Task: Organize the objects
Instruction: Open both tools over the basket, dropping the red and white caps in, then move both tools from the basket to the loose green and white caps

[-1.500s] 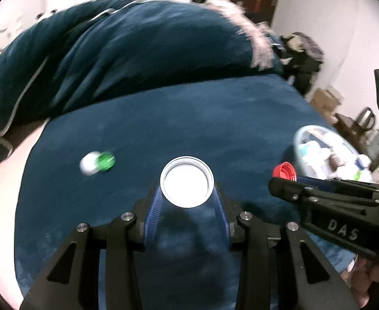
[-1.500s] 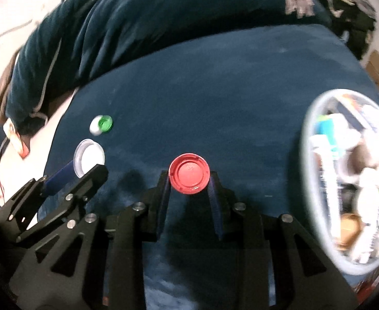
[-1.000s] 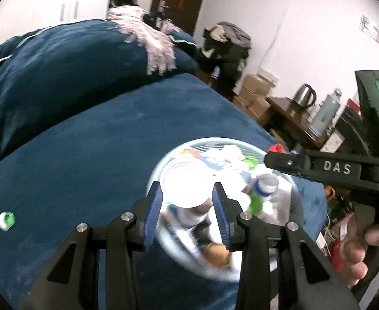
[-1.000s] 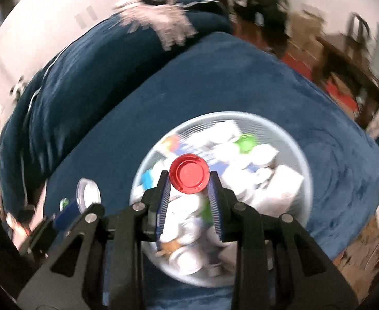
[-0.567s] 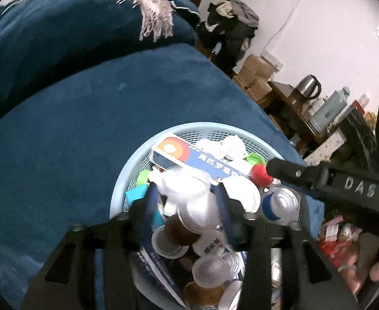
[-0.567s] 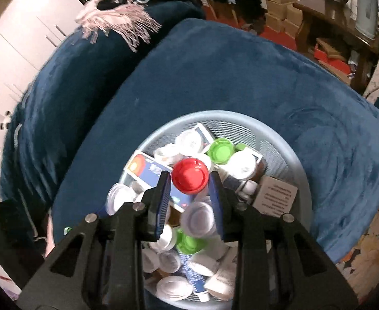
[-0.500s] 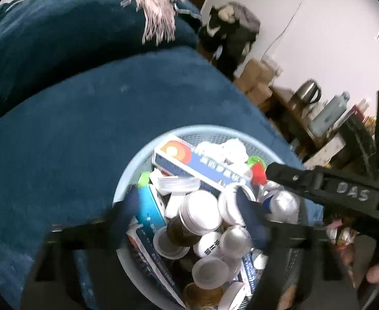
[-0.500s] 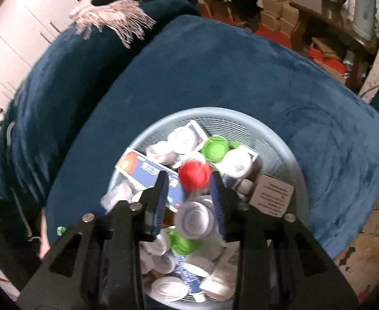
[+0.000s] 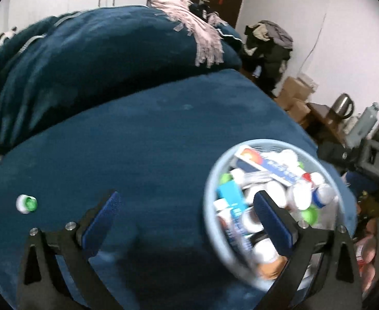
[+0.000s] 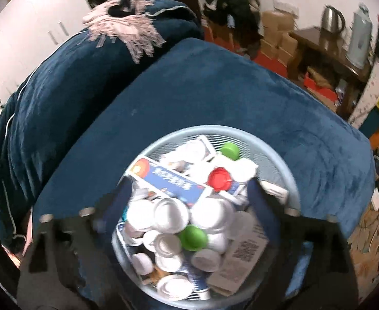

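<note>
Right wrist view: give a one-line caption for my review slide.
Open right tool above the blue basket of caps and boxes, red cap lying inside.

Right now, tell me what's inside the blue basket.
The basket is piled with white lids, two green caps, a red cap, a blue box and a carton. Whatever lies beneath the pile is covered.

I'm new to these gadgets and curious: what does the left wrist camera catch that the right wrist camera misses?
Only the left wrist view shows the small green-and-white bottle lying alone on the blue blanket, and the other tool at its right edge. Only the right wrist view shows the red cap lying in the basket and the white caps low in the pile. Both show the full basket, the blue box, the blanket, and open fingers holding nothing.
</note>
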The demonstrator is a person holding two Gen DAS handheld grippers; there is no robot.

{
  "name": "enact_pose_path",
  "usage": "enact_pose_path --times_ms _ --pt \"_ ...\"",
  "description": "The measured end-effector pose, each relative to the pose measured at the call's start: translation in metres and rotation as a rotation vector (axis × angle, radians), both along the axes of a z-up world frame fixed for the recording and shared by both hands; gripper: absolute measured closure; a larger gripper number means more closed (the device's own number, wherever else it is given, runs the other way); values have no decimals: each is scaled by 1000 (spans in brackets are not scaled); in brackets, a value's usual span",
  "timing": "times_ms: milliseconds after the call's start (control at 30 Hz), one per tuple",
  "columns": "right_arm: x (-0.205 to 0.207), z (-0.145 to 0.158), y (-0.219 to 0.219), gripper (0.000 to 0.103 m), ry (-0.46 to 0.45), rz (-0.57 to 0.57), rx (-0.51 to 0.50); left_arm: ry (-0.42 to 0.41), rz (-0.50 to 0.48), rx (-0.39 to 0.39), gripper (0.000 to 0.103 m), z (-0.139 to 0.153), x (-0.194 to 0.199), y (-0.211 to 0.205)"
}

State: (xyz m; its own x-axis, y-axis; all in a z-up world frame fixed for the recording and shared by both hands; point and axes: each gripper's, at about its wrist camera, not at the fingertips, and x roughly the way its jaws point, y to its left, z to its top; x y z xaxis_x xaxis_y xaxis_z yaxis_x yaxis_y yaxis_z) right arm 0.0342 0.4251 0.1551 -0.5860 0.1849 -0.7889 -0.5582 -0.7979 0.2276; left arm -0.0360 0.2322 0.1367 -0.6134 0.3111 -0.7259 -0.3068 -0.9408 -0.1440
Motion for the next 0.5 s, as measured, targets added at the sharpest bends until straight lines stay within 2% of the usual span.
enact_pose_path --times_ms 133,500 --pt "-15 1 -26 0 18 59 39 5 40 -29 1 -2 -1 -33" --pt "-63 -9 -117 0 -15 245 48 -55 205 -15 1 -21 -9 -126"
